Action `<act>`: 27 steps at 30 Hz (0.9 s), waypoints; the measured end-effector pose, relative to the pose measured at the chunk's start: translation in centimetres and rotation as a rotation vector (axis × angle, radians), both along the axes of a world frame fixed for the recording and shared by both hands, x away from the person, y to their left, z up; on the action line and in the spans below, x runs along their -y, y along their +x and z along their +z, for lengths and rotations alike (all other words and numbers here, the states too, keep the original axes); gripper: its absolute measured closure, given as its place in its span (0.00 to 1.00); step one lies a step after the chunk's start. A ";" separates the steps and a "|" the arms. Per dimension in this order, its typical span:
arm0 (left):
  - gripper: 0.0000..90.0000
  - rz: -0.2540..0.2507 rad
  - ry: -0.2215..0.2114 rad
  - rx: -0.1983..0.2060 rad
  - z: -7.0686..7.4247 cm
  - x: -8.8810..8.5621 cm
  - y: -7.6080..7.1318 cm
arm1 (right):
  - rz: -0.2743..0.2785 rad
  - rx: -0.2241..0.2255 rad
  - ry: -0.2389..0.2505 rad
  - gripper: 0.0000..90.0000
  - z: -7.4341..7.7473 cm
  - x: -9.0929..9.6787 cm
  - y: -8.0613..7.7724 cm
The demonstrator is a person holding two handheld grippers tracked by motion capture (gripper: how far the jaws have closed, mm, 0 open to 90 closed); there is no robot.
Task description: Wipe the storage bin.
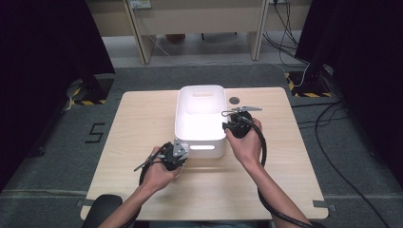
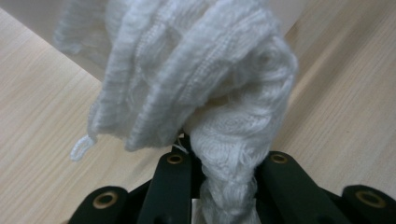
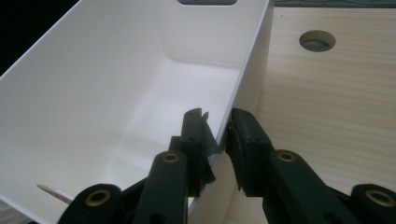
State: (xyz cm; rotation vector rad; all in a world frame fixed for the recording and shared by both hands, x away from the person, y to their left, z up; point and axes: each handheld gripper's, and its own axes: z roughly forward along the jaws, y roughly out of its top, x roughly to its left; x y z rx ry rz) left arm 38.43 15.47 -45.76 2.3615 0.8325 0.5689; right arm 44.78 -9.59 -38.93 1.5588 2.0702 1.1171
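Two grippers were at work on the wooden table (image 1: 142,123), each doing a different job. Low and left of centre in the high view, the left gripper (image 1: 174,154) sat just beside the near left corner of the white bin (image 1: 183,128). Its own view showed why it was clenched: a bunch of white knitted cloth (image 2: 201,93) was pinched between the black jaws, the fabric bulging above them and a loose loop of yarn hanging at the left of that frame. Holding it by a gathered fold probably kept the soft cloth from spilling out while it was carried toward the bin. At the middle of the high view the bin stood with its open top facing up, apparently empty. To the right, the right gripper (image 1: 236,124) met the bin's right wall. In the right gripper view (image 3: 218,135) one jaw stood inside the wall and the other outside, gripping the rim, most likely to steady the light bin so it would not slide. A round hole (image 3: 317,41) in the table lay at the upper right.
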 end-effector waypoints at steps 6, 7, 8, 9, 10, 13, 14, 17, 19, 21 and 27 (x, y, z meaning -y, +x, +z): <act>0.88 -0.003 0.003 -0.013 -0.3 0.2 0.1 | -0.002 -0.002 0.002 0.84 0.0 0.0 -0.1; 0.88 -0.005 0.006 -0.015 -0.3 0.3 0.1 | -0.001 -0.001 0.001 0.84 0.0 0.0 -0.1; 0.88 -0.005 0.002 -0.015 -0.4 0.3 0.1 | -0.001 -0.001 0.001 0.84 0.0 0.0 -0.1; 0.88 -0.005 0.002 -0.015 -0.4 0.3 0.1 | -0.002 -0.002 0.002 0.84 0.0 0.0 -0.1; 0.88 -0.005 0.004 -0.017 -0.6 0.4 0.1 | -0.001 -0.001 0.001 0.84 0.0 0.0 -0.1; 0.88 -0.004 0.008 -0.026 -0.8 0.5 0.3 | 0.000 0.001 0.000 0.84 0.0 0.0 -0.1; 0.88 -0.006 0.010 -0.028 -0.9 0.5 0.3 | 0.001 0.001 0.001 0.84 0.0 0.0 -0.1; 0.88 -0.006 0.009 -0.028 -1.0 0.6 0.4 | 0.001 0.002 0.001 0.84 0.0 0.0 -0.1; 0.88 -0.004 0.012 -0.028 -1.1 0.6 0.4 | 0.000 0.002 0.002 0.84 0.0 0.0 -0.1; 0.88 -0.003 0.007 -0.025 -1.1 0.7 0.4 | -0.001 0.003 -0.001 0.84 0.0 -0.1 -0.1; 0.88 -0.013 -0.002 -0.019 -1.0 1.3 0.4 | -0.003 0.002 0.000 0.84 0.0 -0.1 -0.1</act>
